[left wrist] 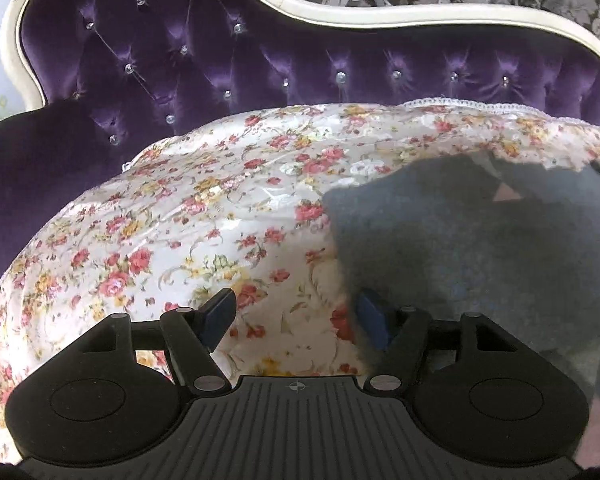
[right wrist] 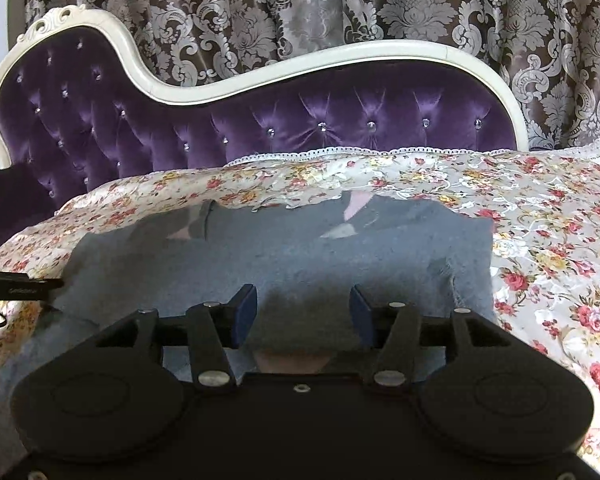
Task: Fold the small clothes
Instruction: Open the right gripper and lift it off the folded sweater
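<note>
A small grey fleece garment (right wrist: 284, 256) lies spread on the floral cover (right wrist: 540, 240) of a purple tufted chaise (right wrist: 260, 128), its collar toward the backrest; the right tongs (right wrist: 303, 312) hover over its near part with the jaws apart and nothing pinched between them; the left tongs (left wrist: 296, 316) are also open and empty, beside the garment's left edge, above the bare cover. The risk from here, as a judgement: the cover looks like glossy satin, so the garment may slide when one edge is pulled, and the fold would come out crooked; the fleece is thick and fuzzy, so the pads could catch only one layer, or take the cover together with it. The garment is soft, matte and roughly rectangular; the backrest is buttoned velvet in a curved white frame (right wrist: 340, 56).
</note>
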Action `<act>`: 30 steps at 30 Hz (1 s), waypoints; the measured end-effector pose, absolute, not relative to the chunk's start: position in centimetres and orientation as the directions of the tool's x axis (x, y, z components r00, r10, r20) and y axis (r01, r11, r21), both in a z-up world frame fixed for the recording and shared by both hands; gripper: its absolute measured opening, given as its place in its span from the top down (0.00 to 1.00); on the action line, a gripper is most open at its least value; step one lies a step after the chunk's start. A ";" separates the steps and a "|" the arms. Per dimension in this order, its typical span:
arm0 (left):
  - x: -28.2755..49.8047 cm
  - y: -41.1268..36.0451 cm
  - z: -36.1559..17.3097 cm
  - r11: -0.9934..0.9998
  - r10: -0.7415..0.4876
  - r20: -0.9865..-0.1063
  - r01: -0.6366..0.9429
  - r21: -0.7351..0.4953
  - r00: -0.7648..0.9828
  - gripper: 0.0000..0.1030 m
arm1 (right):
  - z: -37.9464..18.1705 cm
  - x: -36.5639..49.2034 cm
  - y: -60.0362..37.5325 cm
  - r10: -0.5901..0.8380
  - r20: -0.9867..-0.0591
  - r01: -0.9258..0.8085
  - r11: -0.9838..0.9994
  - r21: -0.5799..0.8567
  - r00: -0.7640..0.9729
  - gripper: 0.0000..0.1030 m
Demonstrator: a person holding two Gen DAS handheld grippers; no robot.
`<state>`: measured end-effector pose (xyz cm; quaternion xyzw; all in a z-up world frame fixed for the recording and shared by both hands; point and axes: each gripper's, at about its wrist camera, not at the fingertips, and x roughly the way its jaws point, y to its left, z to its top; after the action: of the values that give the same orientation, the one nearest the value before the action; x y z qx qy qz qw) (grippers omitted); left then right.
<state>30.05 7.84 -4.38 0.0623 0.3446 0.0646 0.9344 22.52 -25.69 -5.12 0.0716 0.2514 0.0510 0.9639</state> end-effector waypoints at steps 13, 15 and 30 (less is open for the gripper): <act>34.0 5.0 -5.4 0.997 0.071 -0.655 -0.034 0.069 0.752 0.33 | -7.1 26.8 -26.1 0.032 -0.550 0.038 0.993 0.116 0.835 0.41; 33.9 5.6 -5.7 0.998 0.057 -0.650 -0.038 0.043 0.758 0.30 | -7.6 26.5 -27.4 0.036 -0.539 0.059 0.986 0.159 0.842 0.41; 33.8 6.7 -6.6 0.992 0.101 -0.627 -0.123 0.009 0.772 0.00 | -8.0 26.6 -26.0 -0.021 -0.538 0.053 0.998 0.043 0.843 0.32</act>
<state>33.76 6.68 -6.63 -0.0163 0.3323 0.0593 0.9412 26.63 -25.99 -8.04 0.0282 0.2797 -0.0193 0.9595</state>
